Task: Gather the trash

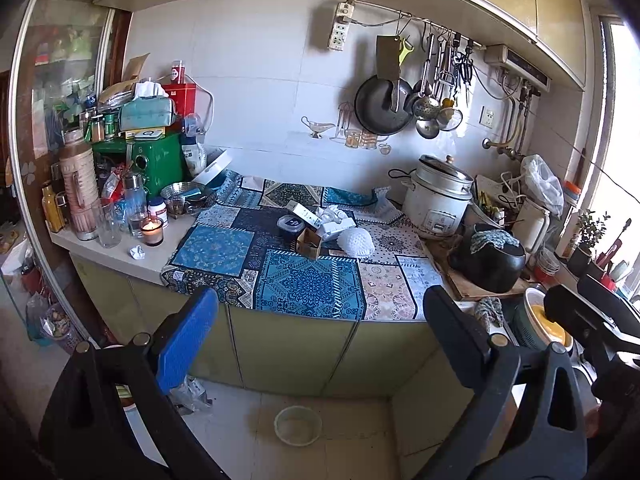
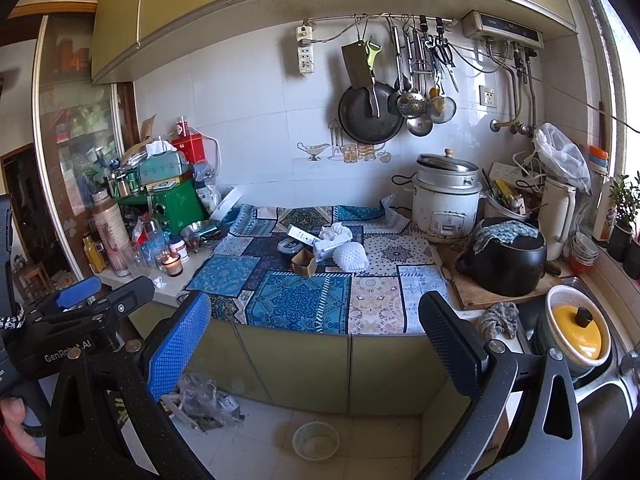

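Patchwork blue cloth (image 2: 304,300) covers a kitchen counter; the trash pile (image 2: 324,246) of crumpled paper and small boxes sits at twelve o'clock. Left gripper (image 1: 320,340) and right gripper (image 2: 316,344) hang spread apart, empty. Approach low, pinching one piece.

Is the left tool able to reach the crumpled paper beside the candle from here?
Probably yes. The left tool is open, holds nothing and hangs in front of the counter. The crumpled paper lies alone near the counter edge, apart from the lit candle behind it, so the approach looks free.
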### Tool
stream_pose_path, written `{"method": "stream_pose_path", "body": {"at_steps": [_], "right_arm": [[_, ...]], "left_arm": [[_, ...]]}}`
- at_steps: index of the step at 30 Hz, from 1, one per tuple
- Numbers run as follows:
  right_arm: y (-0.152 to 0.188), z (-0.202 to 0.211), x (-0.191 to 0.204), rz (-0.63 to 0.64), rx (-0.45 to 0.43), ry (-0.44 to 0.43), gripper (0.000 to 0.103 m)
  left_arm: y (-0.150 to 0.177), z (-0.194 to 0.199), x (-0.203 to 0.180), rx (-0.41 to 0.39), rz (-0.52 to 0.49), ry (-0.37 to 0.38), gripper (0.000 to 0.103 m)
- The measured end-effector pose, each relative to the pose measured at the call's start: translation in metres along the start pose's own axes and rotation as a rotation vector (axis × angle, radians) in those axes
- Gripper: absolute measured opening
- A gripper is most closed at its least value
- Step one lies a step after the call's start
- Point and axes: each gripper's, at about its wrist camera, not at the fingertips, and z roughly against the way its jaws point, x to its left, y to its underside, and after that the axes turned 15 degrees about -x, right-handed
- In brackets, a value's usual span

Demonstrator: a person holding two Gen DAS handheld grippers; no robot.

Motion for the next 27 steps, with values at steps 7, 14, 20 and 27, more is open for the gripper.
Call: {"method": "stream_pose_path", "body": {"at_steps": [7, 14, 20, 27], "right_arm": [[0.008, -0.036, -0.026, 0.016, 0.059, 0.008, 0.103], [0.016, -0.085, -0.044, 0.012, 0.121, 0.035, 0.103], [0.026, -0.146, -0.049, 0.006, 0.165, 0.075, 0.103], [0.031, -0.237, -0.045, -0.010, 0.219, 0.157, 0.103]], "left_arm": [[0.003, -0.049, -0.017, 0.027, 0.007, -0.038, 0.103], [0.003, -0.116, -0.021, 0.068, -0.017, -0.037, 0.103], [0.003, -0.195, -0.004, 0.098, -0.003, -0.025, 0.103], [-0.007, -0.312, 0.034, 0.175, 0.041, 0.037, 0.103]]}}
